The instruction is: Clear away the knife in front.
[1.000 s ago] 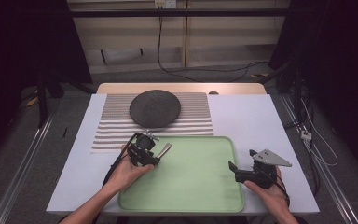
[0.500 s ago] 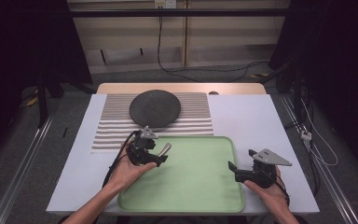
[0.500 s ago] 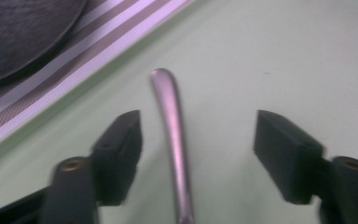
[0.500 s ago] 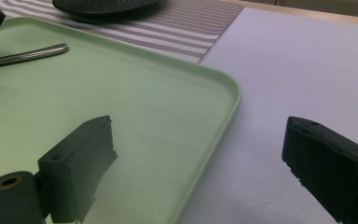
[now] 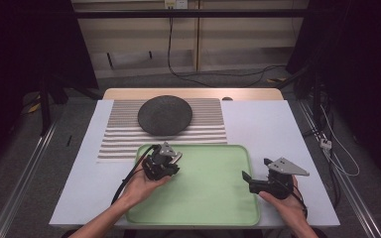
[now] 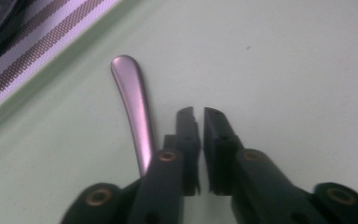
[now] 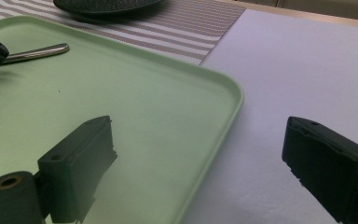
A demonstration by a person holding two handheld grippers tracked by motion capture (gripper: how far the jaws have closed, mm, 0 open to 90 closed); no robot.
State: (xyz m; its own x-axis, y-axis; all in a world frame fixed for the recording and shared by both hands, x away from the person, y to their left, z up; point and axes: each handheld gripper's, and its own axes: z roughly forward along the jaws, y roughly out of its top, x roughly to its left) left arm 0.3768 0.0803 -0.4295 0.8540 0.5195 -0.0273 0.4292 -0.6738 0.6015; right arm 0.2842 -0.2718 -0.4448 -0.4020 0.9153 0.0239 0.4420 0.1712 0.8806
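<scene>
Left gripper view shows a slim, shiny metal handle (image 6: 134, 109).

most of the green tray (image 5: 213, 208) lies bare, a wide open lane between the 2 hands. the metal handle (image 6: 133, 107) lies in its far left corner, just beside the left gripper (image 6: 199, 112), whose jaws have just closed on nothing. beyond the rim, the dark plate (image 5: 164, 114) blocks the middle of the striped mat (image 5: 114, 144). white tabletop (image 7: 303, 70) on the right runs free past the right gripper (image 7: 200, 154).
</scene>
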